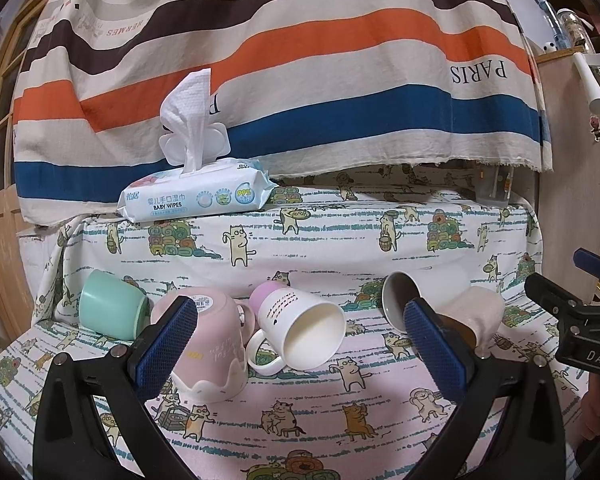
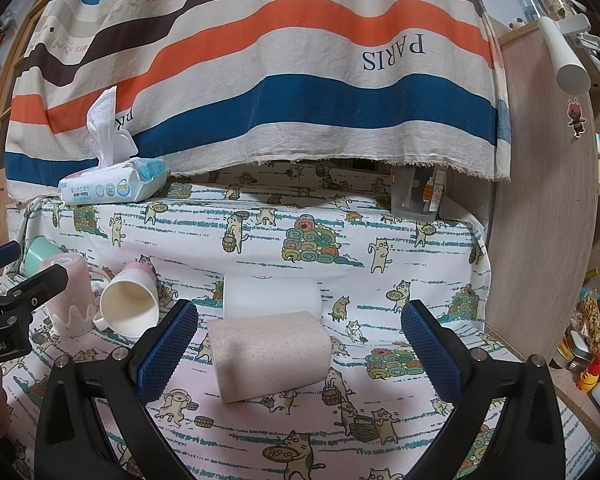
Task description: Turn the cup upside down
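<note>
Several cups lie on the cat-print cloth (image 1: pixel 300 420). A pink mug (image 1: pixel 210 348) stands upside down, partly behind my left gripper's left finger. A white mug with a lilac base (image 1: pixel 300 328) lies on its side, mouth toward me. A mint cup (image 1: pixel 112 308) lies tipped at the left. A speckled beige cup (image 2: pixel 270 356) lies on its side between my right gripper's fingers, with a white cup (image 2: pixel 272 294) behind it. My left gripper (image 1: pixel 300 354) is open and empty. My right gripper (image 2: pixel 298 354) is open around the beige cup, not touching it.
A baby wipes pack (image 1: pixel 196 196) sits on the raised ledge at the back left. A striped cloth (image 1: pixel 280 60) hangs behind. A clear container (image 2: pixel 416 196) stands at the ledge's right end. A wooden panel (image 2: pixel 540 220) and snack items (image 2: pixel 592 344) are at the right.
</note>
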### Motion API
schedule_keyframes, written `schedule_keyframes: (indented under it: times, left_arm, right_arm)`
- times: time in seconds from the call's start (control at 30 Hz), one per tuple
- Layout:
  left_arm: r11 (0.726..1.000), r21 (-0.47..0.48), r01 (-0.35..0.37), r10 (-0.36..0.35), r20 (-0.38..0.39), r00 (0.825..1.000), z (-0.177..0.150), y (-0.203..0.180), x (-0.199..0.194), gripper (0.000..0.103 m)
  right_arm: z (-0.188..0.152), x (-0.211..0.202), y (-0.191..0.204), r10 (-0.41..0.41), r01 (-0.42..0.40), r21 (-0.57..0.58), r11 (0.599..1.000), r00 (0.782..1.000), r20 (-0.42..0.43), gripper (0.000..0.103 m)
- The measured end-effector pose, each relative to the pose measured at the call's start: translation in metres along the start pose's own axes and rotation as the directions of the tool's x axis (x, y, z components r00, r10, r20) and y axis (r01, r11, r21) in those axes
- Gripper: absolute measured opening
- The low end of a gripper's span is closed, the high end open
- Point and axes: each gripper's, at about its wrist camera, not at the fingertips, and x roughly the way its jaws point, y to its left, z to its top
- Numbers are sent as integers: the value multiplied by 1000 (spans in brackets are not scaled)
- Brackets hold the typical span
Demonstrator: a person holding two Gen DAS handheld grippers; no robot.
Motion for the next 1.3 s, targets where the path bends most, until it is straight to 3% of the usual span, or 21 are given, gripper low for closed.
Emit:
schedule_keyframes:
  times: [0.23,0.83,1.03,1.17,1.3]
  left_arm:
    - [1000,0,0,0,0,1000,0,0,0,103]
    - [1000,-17,-25,25,-28,999,-3,9,6,103]
    - [999,-15,-42,41,-24,999,-1,11,7,103]
    - [999,-19,-44,43,-28,999,0,12,8,103]
    - [997,-39,-63,62,-45,997,1,18,13,103]
  right_arm:
    - [-4,8,2,27,-29,-18,999,998,-57,103]
    - [1,4,-7,19,-19,1,1000,999,-50,103]
    - [22,5,-13,8,-1,49,999,991,-132,103]
    - [42,16,-19,39,-2,139,990,963,-265,103]
    - [52,45,-25,116,4,273,962,898,-424,102]
